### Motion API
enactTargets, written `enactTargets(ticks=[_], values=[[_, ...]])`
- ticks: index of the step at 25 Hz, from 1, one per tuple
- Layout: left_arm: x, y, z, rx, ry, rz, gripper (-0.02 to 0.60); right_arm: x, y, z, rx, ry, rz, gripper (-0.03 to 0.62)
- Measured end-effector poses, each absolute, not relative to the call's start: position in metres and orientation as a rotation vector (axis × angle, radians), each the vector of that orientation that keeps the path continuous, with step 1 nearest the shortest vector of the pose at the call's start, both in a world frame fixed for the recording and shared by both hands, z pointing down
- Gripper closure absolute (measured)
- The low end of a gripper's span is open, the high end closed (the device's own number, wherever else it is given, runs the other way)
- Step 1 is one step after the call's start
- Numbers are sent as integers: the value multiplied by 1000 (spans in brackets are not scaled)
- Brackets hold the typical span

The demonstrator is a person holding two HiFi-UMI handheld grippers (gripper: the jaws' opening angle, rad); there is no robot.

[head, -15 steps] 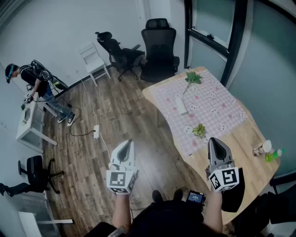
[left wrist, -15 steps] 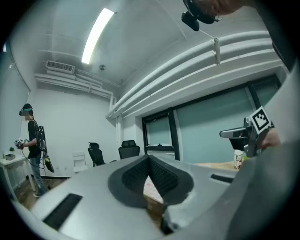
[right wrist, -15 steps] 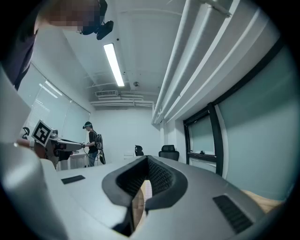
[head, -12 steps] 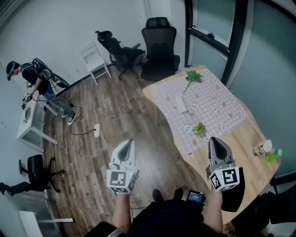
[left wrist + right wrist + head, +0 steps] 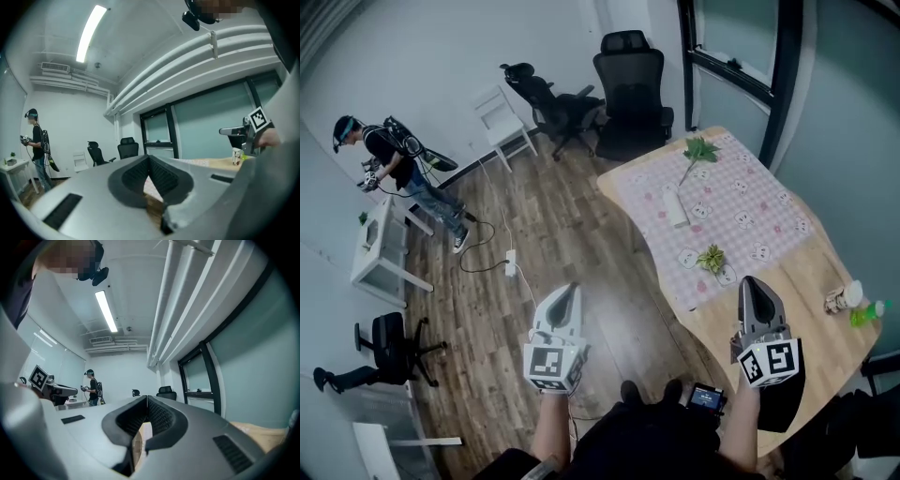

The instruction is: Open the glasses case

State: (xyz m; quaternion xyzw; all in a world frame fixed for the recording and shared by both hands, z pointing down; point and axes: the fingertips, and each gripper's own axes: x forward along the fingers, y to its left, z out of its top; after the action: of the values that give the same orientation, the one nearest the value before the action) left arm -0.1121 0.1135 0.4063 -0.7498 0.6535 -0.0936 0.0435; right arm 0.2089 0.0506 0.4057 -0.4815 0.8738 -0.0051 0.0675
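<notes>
**A:** Where is the glasses case?

**B:** A long white thing [image 5: 675,206] is seen on the checked cloth [image 5: 750,202], on the far part of the table [image 5: 787,314]. It is taken to be the glasses case, but it is too small for this to be sure. Whether the lid is up or down cannot be told.

**A:** How are the two grippers held?

**B:** The left gripper [image 5: 569,287] is held level over the wood floor [image 5: 562,234], beside the table. Its jaws are pressed together, and nothing is caught between them. The right gripper [image 5: 753,281] is held over the near edge of the table. Its jaws are pressed together too, with nothing in them. Both are kept well apart from the case.

**A:** So what should be done to do this step well?

**B:** The case is not yet reached, so both grippers should be brought over to it first. The jaws should be opened before the case is touched. The bottom half is best held down by one gripper, because a light case could be pushed along the cloth. The lid can then be lifted at its edge by the other gripper. The small green plant [image 5: 711,259] stands between the grippers and the case, so it should be passed with care.
</notes>
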Motion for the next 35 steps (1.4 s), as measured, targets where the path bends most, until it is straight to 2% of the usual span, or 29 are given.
enactTargets(ticks=[5,12,19,26,35], values=[[-111,118,406,-2274,2011,-332,583,227,42,421,-1466,2609,-80,577],[-138,102,428,-2305,2045,-348,583,216,18,436,-1502,2596,-121,577],[-191,29,445,-2397,2000,-224,583,170,-40,431,-1602,2621,-45,577],[-258,-55,412,-2530,1908,-63,583,95,-97,394,-1631,2676,84,577],[-242,-100,402,-2586,1852,-44,583,104,-141,395,-1711,2651,89,577]])
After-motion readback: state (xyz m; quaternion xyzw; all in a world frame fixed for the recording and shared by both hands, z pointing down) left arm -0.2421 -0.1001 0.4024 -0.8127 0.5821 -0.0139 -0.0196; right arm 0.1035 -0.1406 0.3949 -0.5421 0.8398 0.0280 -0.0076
